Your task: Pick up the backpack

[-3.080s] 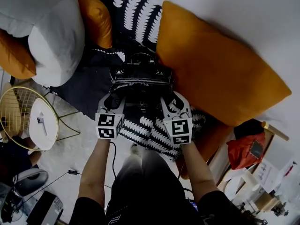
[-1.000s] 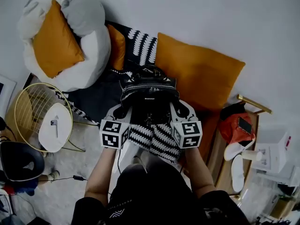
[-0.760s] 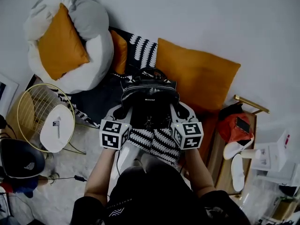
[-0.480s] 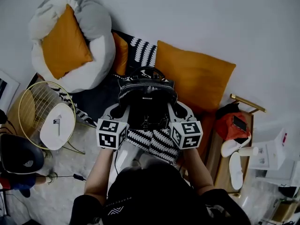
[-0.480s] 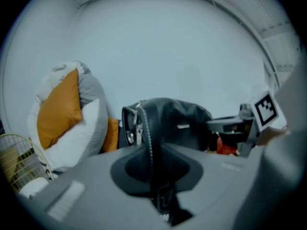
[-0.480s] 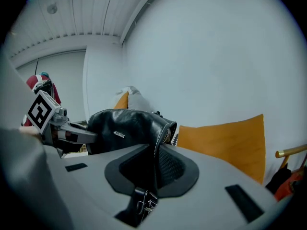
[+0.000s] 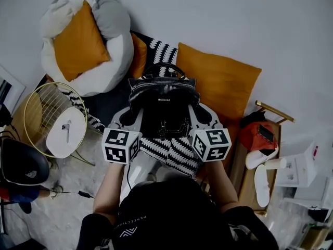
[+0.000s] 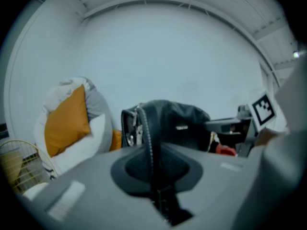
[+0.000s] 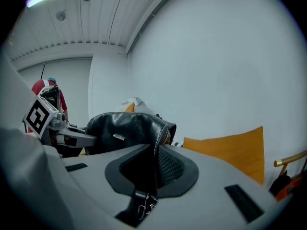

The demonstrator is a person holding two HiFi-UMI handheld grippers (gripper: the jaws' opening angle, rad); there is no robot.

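In the centre of the head view, the black backpack [image 7: 164, 95] is hanging between both grippers, just left of the orange cushion [image 7: 221, 85]. The left gripper [image 7: 126, 120] is pinching the bag's left edge in narrow jaws. The right gripper [image 7: 203, 117] is closing its jaws on the right edge, with the seam sitting between them.

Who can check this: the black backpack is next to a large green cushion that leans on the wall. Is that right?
No. The large cushion is orange, not green, as the head view shows. The black backpack is next to it, and it does lean on the wall.
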